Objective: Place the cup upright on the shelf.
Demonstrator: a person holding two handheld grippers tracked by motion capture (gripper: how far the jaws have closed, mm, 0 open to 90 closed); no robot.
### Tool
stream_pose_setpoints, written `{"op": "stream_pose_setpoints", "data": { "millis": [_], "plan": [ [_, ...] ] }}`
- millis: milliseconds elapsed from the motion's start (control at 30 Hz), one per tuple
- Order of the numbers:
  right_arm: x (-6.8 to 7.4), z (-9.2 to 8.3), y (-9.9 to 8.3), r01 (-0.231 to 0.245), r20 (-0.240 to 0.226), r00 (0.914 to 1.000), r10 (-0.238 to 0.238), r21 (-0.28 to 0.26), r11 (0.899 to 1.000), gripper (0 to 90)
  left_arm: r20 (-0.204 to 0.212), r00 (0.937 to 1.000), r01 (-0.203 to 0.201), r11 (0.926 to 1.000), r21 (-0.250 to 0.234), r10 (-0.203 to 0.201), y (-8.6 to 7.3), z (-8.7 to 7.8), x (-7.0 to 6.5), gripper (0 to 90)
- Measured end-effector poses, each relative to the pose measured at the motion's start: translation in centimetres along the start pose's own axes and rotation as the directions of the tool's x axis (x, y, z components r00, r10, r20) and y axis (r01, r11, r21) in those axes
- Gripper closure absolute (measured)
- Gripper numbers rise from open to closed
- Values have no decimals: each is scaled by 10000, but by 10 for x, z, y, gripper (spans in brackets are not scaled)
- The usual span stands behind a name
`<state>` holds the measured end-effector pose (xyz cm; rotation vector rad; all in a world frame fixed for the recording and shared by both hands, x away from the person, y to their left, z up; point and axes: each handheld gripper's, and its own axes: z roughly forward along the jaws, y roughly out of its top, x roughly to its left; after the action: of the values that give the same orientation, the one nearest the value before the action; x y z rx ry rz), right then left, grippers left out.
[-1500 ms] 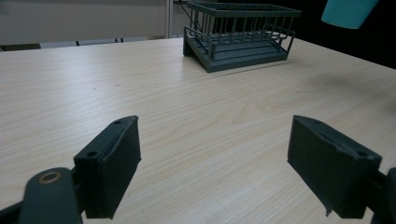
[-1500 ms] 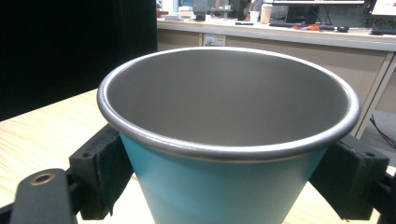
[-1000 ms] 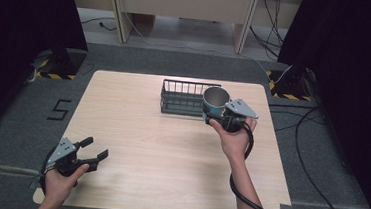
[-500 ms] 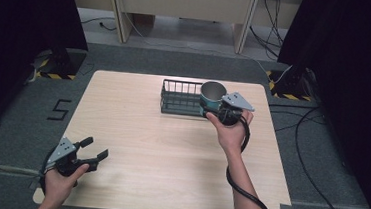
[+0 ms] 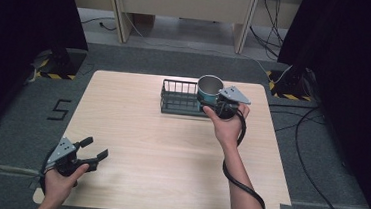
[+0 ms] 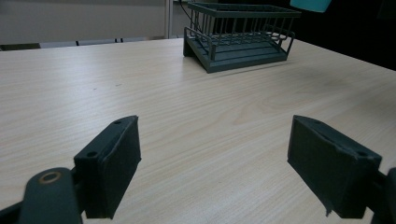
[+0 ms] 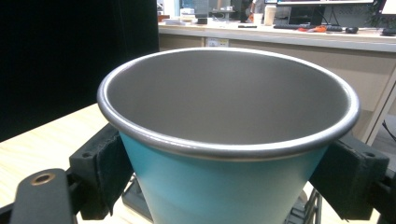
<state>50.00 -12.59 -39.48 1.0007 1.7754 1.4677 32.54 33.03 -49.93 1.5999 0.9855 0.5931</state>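
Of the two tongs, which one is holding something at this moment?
The right tongs, at the far side of the table, are shut on the teal metal cup above the wire rack. The left tongs, near the front left corner, are open and empty.

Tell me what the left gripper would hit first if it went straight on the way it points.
Probably the rack. The open left gripper looks along bare table, with the rack ahead, slightly right of centre. Depth is unclear, so it might just pass the rack's left end.
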Motion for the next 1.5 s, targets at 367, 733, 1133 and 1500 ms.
{"op": "stream_pose_setpoints", "data": {
  "millis": [367,733,1133,1500],
  "plan": [
    [1,18,12,-54,-54,10000,54,-1,10000,158,0,10000,-24,10000,-12,24,0,0,0,166],
    [2,36,15,-211,-144,9997,212,78,9997,157,2,10000,-13,10000,-13,13,0,0,0,166],
    [-2,49,17,-331,30,9994,330,201,9992,157,13,10000,-12,10000,-25,12,0,0,0,166],
    [-5,65,19,-502,284,9984,494,296,9983,157,26,10000,-14,10000,-27,14,0,0,0,166]
  ]
}}
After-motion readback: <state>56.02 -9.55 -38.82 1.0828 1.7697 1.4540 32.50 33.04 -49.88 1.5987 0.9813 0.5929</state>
